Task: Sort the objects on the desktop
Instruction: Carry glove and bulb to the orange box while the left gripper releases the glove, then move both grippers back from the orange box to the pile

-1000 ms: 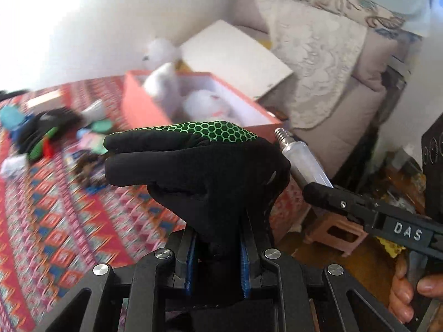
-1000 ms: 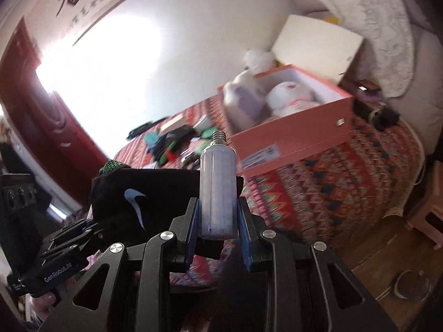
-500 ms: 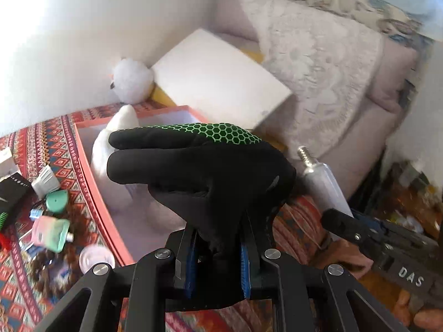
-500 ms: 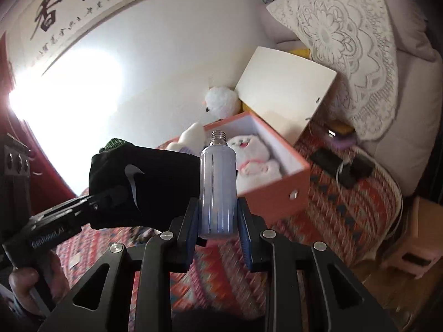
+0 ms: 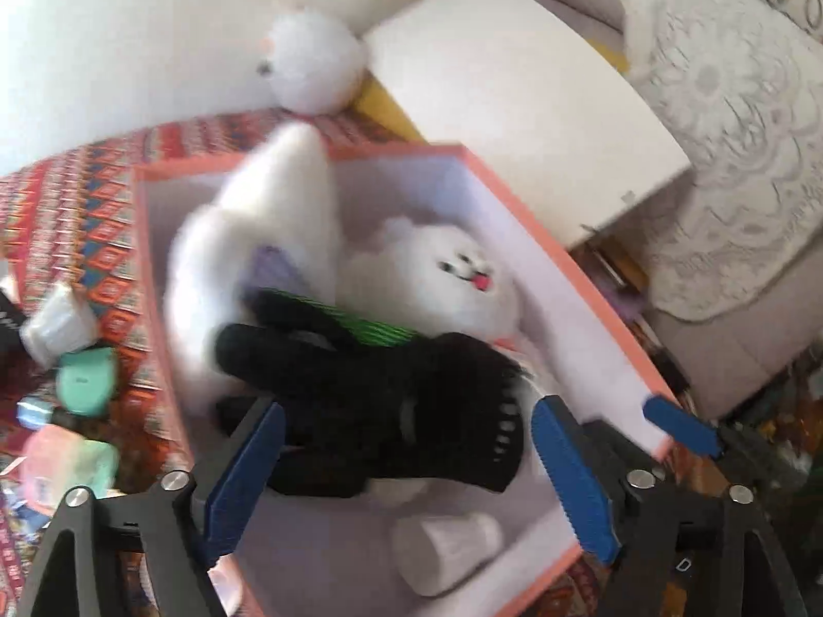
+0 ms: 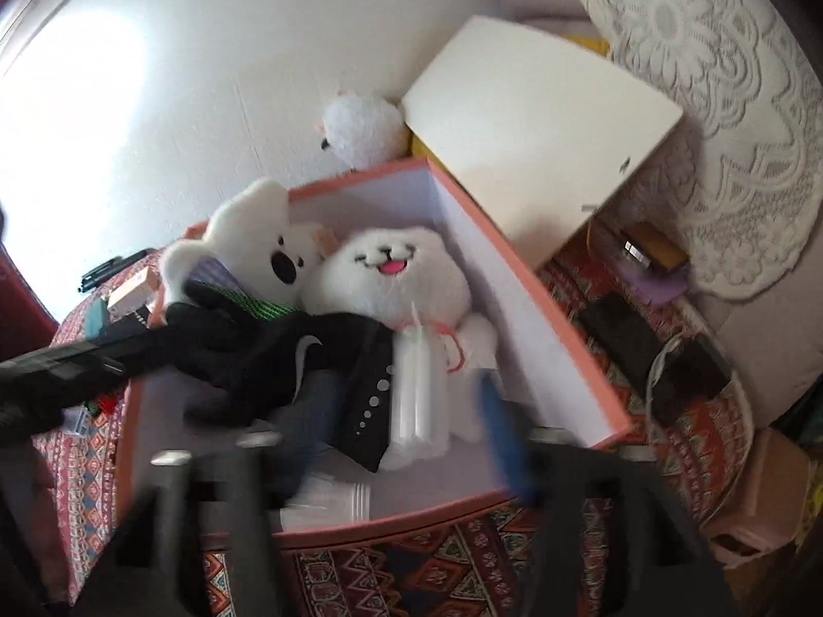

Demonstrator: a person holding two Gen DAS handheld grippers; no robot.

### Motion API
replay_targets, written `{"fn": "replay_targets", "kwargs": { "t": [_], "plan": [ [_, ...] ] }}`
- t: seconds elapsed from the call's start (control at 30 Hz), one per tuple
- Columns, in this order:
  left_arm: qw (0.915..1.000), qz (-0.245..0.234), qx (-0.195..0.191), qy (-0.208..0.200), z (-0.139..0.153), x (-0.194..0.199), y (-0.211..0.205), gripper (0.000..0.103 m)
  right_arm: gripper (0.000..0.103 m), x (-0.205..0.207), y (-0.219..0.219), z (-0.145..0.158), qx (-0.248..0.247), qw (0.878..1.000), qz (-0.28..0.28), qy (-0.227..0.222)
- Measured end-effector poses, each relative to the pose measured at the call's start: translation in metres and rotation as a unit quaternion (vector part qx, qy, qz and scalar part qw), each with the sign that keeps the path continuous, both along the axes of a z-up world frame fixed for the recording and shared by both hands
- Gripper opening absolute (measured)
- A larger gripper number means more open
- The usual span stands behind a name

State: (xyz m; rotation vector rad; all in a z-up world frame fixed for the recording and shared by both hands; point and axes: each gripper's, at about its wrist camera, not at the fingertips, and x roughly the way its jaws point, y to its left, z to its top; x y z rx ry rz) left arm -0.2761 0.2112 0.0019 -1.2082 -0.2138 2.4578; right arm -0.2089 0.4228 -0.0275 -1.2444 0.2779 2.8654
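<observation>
Left wrist view: the left tool point(image 5: 406, 457) stands wide with its jaws opening, and the black glove point(image 5: 380, 411) lies just ahead of it and between the blue pads point(image 5: 242, 468), which do not press on it. The glove rests inside the orange box point(image 5: 607, 319), sprawled over the white plush toys point(image 5: 427, 277) beyond it. A white cap-like piece point(image 5: 447, 555) lies on the box floor just below the tool's right pad. To the tool's left, outside the box, small pastel items point(image 5: 85, 380) are scattered on the patterned cloth point(image 5: 67, 205) that covers the worktop. I judge the glove soft, limp and light; it would fold wherever pinched, so the cuff or a bunched edge is the best hold.

Right wrist view: the right tool point(image 6: 391, 442) is blurred, its jaws opening, and the white bulb point(image 6: 419, 396) stands directly ahead between them, leaning on the round plush point(image 6: 396, 277) at the glove's right edge. It is not clear that the pads touch it, so it looks released. The bulb is probably rigid, smooth and breakable; a hold around its ribbed barrel seems safer than at the thin screw end. The left tool's black arm point(image 6: 67, 365) reaches in from the left.

Beyond the box a white lid point(image 6: 535, 118) leans on the wall, a fluffy ball toy point(image 6: 362, 128) beside it, and a lace-covered cushion point(image 6: 720, 128) sits to the right. Dark gadgets and cables point(image 6: 658, 355) lie on the cloth to the box's right.
</observation>
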Motion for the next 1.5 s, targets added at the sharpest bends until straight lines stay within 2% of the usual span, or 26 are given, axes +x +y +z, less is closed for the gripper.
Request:
{"fn": "replay_targets", "kwargs": {
  "t": [0.17,0.4,0.63,0.87,1.17,1.3,1.5],
  "plan": [
    [0.9996,0.027,0.006,0.001,0.007,0.026,-0.034,0.089,0.073,0.018,0.000,-0.007,-0.022,1.000,-0.006,-0.015],
    [0.9992,0.039,0.007,0.000,0.009,0.095,-0.077,0.089,0.074,0.080,-0.018,0.027,-0.028,0.999,-0.004,0.018],
    [0.9984,0.056,-0.005,-0.010,-0.005,0.167,-0.123,0.091,0.079,0.142,-0.061,0.047,-0.029,0.999,0.017,0.031],
    [0.9913,0.123,-0.043,-0.017,-0.034,0.216,-0.193,0.094,0.079,0.183,-0.123,0.039,-0.034,0.997,0.063,0.012],
    [0.9776,0.203,-0.021,-0.052,-0.072,0.242,-0.267,0.094,0.080,0.190,-0.211,0.012,-0.022,0.988,0.149,-0.033],
    [0.9731,0.222,-0.017,-0.058,-0.080,0.243,-0.284,0.102,0.080,0.185,-0.243,0.005,-0.010,0.982,0.181,-0.044],
    [0.9698,0.236,-0.018,-0.060,-0.086,0.234,-0.299,0.102,0.080,0.167,-0.277,-0.003,0.000,0.977,0.208,-0.051]
  ]
}}
